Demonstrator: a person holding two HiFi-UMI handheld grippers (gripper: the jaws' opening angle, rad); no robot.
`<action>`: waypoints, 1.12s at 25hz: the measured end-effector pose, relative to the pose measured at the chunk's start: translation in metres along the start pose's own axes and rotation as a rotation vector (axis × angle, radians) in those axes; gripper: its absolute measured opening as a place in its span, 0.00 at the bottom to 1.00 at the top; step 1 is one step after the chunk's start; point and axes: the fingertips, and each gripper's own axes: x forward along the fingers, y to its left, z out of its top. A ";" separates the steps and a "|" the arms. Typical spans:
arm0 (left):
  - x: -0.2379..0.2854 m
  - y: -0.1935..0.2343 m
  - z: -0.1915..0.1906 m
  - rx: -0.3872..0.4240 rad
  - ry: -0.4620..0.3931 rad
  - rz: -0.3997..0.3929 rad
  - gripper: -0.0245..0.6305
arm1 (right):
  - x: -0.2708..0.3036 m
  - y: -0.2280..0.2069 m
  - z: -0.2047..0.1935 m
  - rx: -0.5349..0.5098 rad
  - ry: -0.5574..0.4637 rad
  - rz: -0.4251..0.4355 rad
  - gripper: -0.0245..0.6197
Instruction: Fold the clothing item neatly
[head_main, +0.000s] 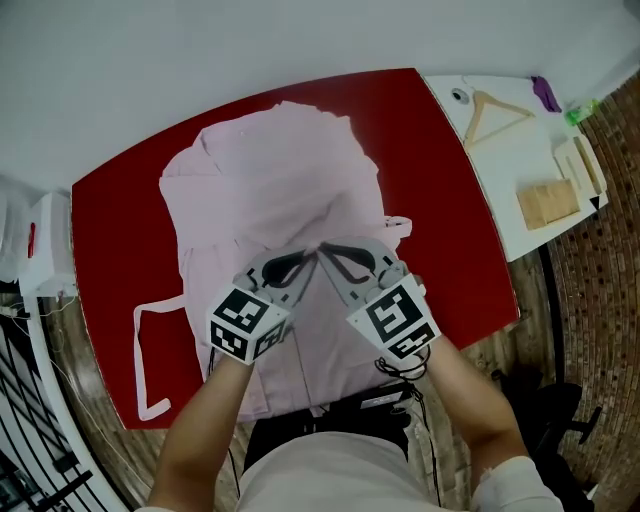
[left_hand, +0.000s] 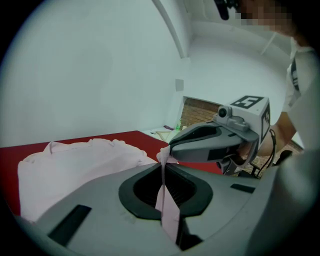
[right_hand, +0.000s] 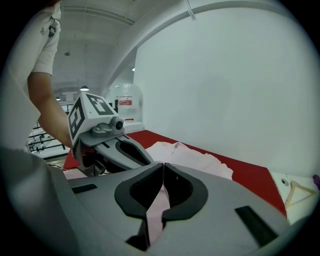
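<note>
A pale pink garment (head_main: 270, 190) lies spread on the red table (head_main: 115, 200), its far end bunched into folds. My two grippers meet tip to tip over its middle. The left gripper (head_main: 308, 260) is shut on a pinch of the pink fabric, which runs as a strip between its jaws (left_hand: 164, 165). The right gripper (head_main: 328, 252) is likewise shut on pink fabric (right_hand: 163, 167). Each gripper shows in the other's view: the right gripper (left_hand: 210, 142) beside the garment (left_hand: 75, 160), the left gripper (right_hand: 107, 142) in front of the garment (right_hand: 195, 157).
A thin pink strap (head_main: 150, 350) loops off the garment's left side toward the table's near corner. A white side table (head_main: 520, 160) on the right carries a wooden hanger (head_main: 493, 115) and wooden blocks (head_main: 548, 203). A white device (head_main: 45, 245) stands at the left.
</note>
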 end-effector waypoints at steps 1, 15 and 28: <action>-0.006 0.006 -0.004 -0.010 0.001 0.016 0.07 | 0.007 0.005 0.001 0.000 0.003 0.008 0.07; -0.066 0.067 -0.062 -0.216 0.002 0.128 0.23 | 0.081 0.042 -0.021 0.074 0.091 0.060 0.07; -0.119 0.076 -0.081 -0.337 -0.100 0.171 0.24 | 0.138 0.038 -0.117 0.102 0.356 0.025 0.26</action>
